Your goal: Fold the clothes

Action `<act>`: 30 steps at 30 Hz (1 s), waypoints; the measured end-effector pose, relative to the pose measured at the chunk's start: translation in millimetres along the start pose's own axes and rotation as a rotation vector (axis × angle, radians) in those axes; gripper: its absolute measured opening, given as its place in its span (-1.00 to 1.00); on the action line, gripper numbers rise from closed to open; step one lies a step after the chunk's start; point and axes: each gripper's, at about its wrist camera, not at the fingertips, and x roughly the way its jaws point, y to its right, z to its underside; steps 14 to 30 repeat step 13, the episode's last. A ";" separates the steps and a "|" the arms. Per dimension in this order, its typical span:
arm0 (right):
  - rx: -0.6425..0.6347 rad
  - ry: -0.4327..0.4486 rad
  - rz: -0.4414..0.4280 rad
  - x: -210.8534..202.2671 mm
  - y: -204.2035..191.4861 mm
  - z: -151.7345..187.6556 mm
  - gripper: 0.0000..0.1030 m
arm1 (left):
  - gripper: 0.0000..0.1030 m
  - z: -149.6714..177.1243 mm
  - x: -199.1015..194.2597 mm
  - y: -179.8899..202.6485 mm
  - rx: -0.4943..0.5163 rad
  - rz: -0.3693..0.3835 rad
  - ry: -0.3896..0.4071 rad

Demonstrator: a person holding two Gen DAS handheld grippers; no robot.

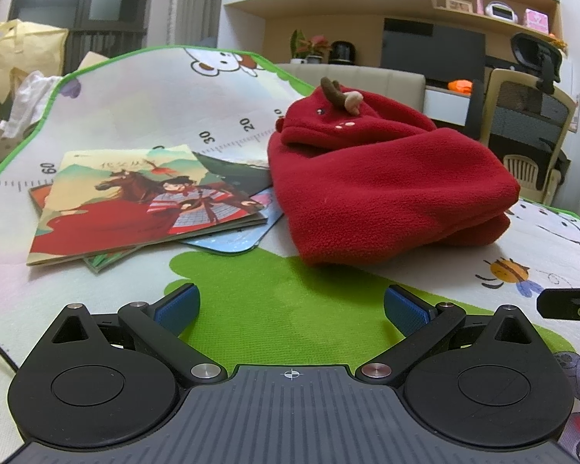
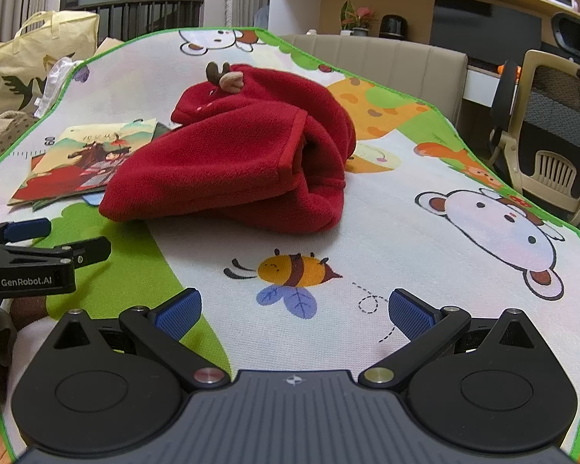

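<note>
Ahead of both my grippers, the thick red fleece hooded garment (image 2: 232, 158) sat bunched on the cartoon-print play mat (image 2: 425, 239), overlapping picture books (image 1: 135, 201). Left gripper (image 1: 290, 307) and right gripper (image 2: 294, 309) were spread apart, empty. Judged soft, light, floppy; hem edge (image 2: 290, 154) looked best to grab.

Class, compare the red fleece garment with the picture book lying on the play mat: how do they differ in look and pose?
The red fleece garment is one plain colour, soft and bulky, folded into a thick mound; the picture book is thin, flat and stiff, printed with a horse and rider. The garment has small antlers on its hood; the book sits atop other books. Both rest on the play mat, touched by neither hand-held gripper.
</note>
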 end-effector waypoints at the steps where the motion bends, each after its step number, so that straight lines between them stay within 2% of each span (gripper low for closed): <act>1: 0.003 0.007 0.005 -0.9 0.1 0.1 1.00 | 1.00 0.0 0.0 -0.3 0.000 0.005 -0.001; 8: 0.014 0.005 0.034 -0.7 -0.2 -0.2 1.00 | 1.00 -0.3 0.6 -0.8 0.006 0.026 -0.004; 13: 0.031 -0.044 0.065 5.8 0.7 -2.1 1.00 | 1.00 -2.2 0.8 0.0 0.023 0.043 -0.011; 30: 0.031 -0.044 0.065 5.8 0.7 -2.1 1.00 | 1.00 -2.2 0.8 0.0 0.023 0.043 -0.011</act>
